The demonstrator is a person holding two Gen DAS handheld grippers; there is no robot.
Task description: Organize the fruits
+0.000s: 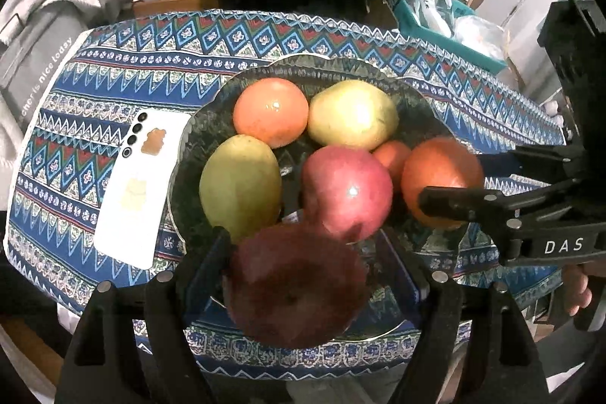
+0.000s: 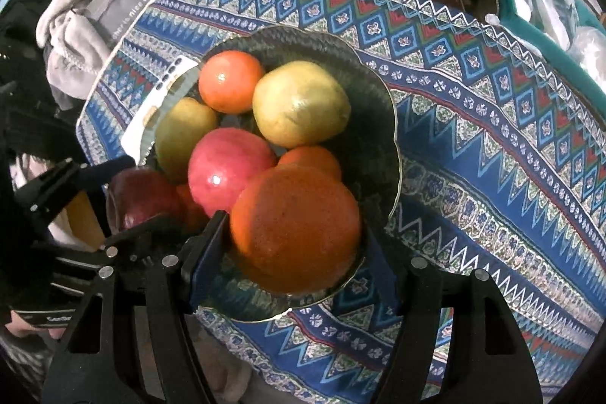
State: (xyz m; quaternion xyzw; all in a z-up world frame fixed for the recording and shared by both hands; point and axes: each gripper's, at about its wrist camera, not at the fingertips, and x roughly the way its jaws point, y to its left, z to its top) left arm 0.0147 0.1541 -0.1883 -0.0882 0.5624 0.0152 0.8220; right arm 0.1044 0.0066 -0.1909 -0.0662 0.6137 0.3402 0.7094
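blue patterned cloth (image 1: 125, 70) is covering the table, with a white phone (image 1: 140, 188) lying on it just left of the dark bowl (image 1: 197, 139). behind it, grey clothes (image 1: 41, 10) are piling up.

i am holding a dark red apple (image 1: 295, 284) between the fingers of my left gripper (image 1: 303, 275) — jaws pressing on both of its sides, at the bowl's near rim. my right gripper (image 2: 293, 233) is clamping a large orange (image 2: 295, 226), which is hanging over the near part of the bowl.

inside the bowl a mango (image 1: 240, 186), a pink-red apple (image 1: 346, 192), a yellow-green apple (image 1: 352, 114) and an orange fruit (image 1: 270, 112) are sitting close together, touching — a smaller orange one (image 1: 394, 158) is peeking out behind the pink-red apple.
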